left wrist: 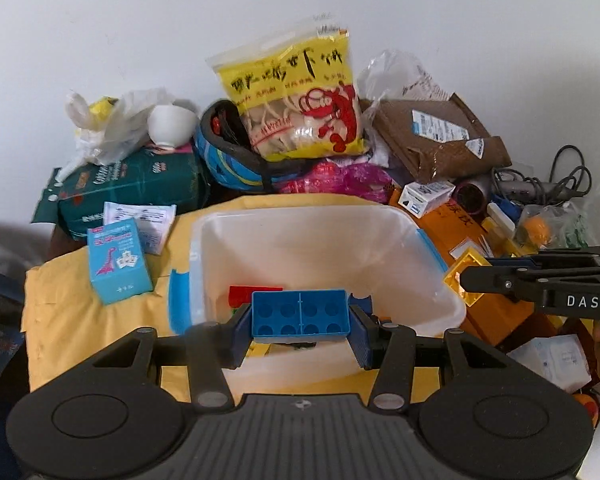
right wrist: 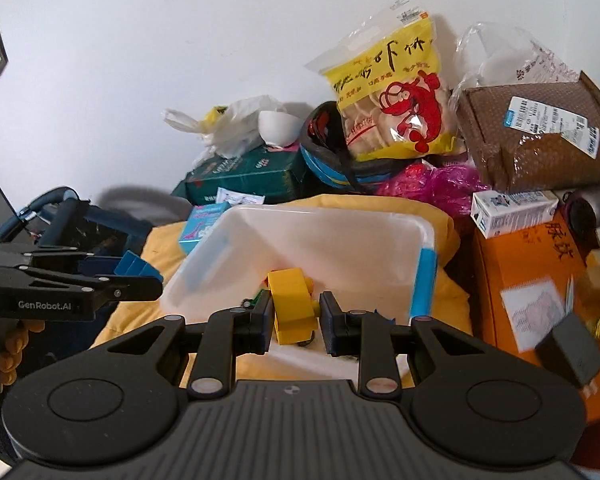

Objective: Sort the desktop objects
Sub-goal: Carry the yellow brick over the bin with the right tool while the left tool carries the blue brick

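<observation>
Left gripper [left wrist: 300, 330]: we clamp the blue brick [left wrist: 299, 314] over the white bin's [left wrist: 436, 264] near rim, long axis crosswise, hollow underside facing us.
Right gripper [right wrist: 294, 312]: we grip the yellow brick [right wrist: 292, 304], upright, over the same bin.
Around: snack bag [left wrist: 300, 104] and brown parcel [left wrist: 440, 136] behind; orange box [right wrist: 532, 280] at right.

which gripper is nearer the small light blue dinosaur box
Left. The left gripper, holding a blue brick, sits just right of the dinosaur box. The right gripper is past the white bin's far side.
</observation>
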### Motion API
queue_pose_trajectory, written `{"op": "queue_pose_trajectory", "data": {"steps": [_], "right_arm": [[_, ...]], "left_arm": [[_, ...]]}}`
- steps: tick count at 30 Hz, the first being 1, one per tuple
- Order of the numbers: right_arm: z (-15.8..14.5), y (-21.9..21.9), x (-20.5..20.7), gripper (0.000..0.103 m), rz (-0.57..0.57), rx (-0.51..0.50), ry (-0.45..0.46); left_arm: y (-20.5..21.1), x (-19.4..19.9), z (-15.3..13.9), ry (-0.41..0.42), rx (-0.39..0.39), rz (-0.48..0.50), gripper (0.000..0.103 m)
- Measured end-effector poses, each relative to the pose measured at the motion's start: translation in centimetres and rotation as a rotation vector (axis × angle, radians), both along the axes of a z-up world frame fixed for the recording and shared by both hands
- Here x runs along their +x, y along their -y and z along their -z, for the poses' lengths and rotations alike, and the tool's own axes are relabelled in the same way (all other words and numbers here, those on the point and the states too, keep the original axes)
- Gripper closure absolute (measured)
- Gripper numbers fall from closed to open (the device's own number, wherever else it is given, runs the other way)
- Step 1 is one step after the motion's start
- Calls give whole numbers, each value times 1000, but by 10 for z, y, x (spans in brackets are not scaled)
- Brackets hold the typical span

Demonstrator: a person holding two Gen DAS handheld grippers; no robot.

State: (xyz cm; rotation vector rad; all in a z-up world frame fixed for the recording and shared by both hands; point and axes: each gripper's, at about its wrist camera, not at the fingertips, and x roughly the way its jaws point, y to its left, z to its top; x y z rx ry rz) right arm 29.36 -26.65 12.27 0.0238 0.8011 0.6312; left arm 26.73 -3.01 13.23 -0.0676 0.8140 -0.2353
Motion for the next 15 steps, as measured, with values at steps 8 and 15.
{"op": "queue_pose_trajectory", "data": {"steps": [8, 15], "right_arm": [[16, -11, 37, 75, 27, -64, -103], [31, -18, 54, 75, 45, -119, -132]], "left_arm": [[6, 48, 10, -94, 44, -2, 50], [6, 67, 17, -128, 69, -13, 50]]}}
